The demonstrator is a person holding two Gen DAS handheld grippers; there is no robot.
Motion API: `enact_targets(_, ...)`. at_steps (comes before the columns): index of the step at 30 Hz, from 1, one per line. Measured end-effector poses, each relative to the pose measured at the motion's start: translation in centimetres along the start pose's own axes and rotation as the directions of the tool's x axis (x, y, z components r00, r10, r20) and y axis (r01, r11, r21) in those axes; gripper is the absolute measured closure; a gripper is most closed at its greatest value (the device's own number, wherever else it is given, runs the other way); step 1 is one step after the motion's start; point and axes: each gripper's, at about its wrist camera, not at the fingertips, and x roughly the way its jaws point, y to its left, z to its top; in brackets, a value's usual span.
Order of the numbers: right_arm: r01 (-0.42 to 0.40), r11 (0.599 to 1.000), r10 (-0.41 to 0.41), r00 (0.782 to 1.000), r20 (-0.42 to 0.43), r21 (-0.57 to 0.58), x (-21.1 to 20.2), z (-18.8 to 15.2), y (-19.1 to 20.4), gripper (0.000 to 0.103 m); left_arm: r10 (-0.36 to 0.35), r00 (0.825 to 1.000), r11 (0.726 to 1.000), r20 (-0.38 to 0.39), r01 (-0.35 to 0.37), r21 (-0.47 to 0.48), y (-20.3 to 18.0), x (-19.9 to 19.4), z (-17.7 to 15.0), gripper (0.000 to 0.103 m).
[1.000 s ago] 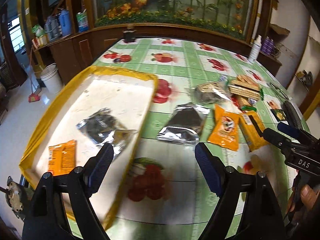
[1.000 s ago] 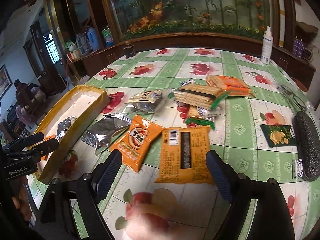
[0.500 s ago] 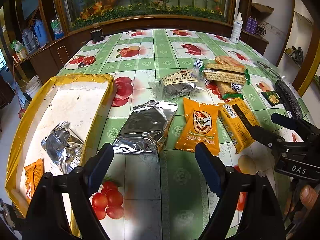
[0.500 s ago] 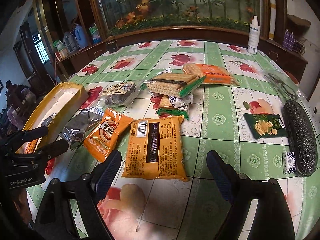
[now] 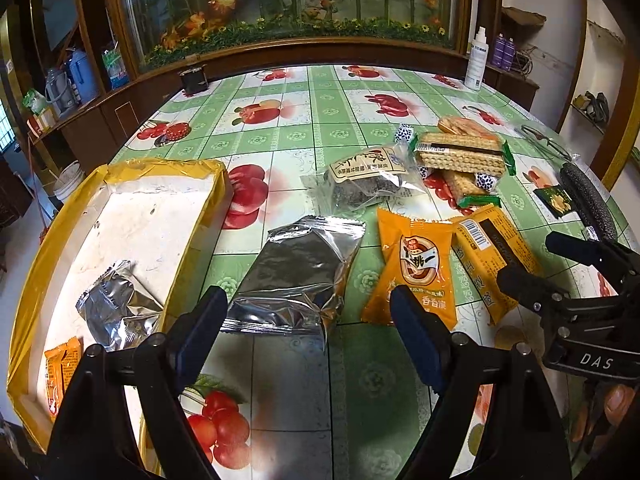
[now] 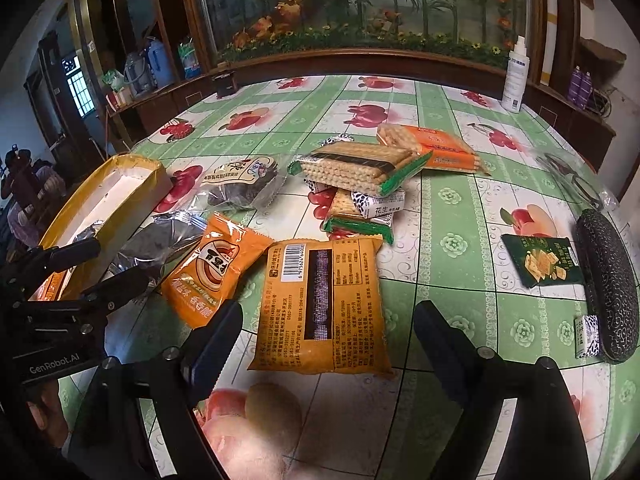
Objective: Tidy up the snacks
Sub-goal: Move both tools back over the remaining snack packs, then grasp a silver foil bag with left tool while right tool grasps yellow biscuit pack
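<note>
My left gripper is open and hovers just over the near end of a silver foil packet lying on the table beside the yellow tray. The tray holds another silver packet and a small orange packet. To the right lie an orange cartoon packet and an orange barcode pack. My right gripper is open, its fingers either side of the near end of that barcode pack without touching it. The left gripper shows at the left of the right wrist view.
Further back lie a clear bag of dark snacks, stacked wafer packs and an orange cracker pack. A small green packet and a black case sit at the right. A spray bottle stands at the table's far edge.
My left gripper has swung right from above the tray to the silver packet on the table. The barcode pack now sits a little closer between my right fingers.
</note>
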Motion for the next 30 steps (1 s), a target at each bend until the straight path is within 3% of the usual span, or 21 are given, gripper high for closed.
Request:
enact_targets(16, 0.018, 0.999, -0.016, 0.998, -0.055, 0.035, 1.9, 0.7, -0.6, 0.014, 0.014, 0.999, 0.999, -0.043, -0.012, 0.053, 0.1, 2.7, 0.7, 0.019)
enact_targets(30, 0.039, 0.999, -0.036, 0.995, -0.091, 0.028, 3.6, 1.3, -0.2, 0.014, -0.028, 0.997, 0.997, -0.078, 0.033, 0.065, 1.7, 4.4, 1.7, 0.016)
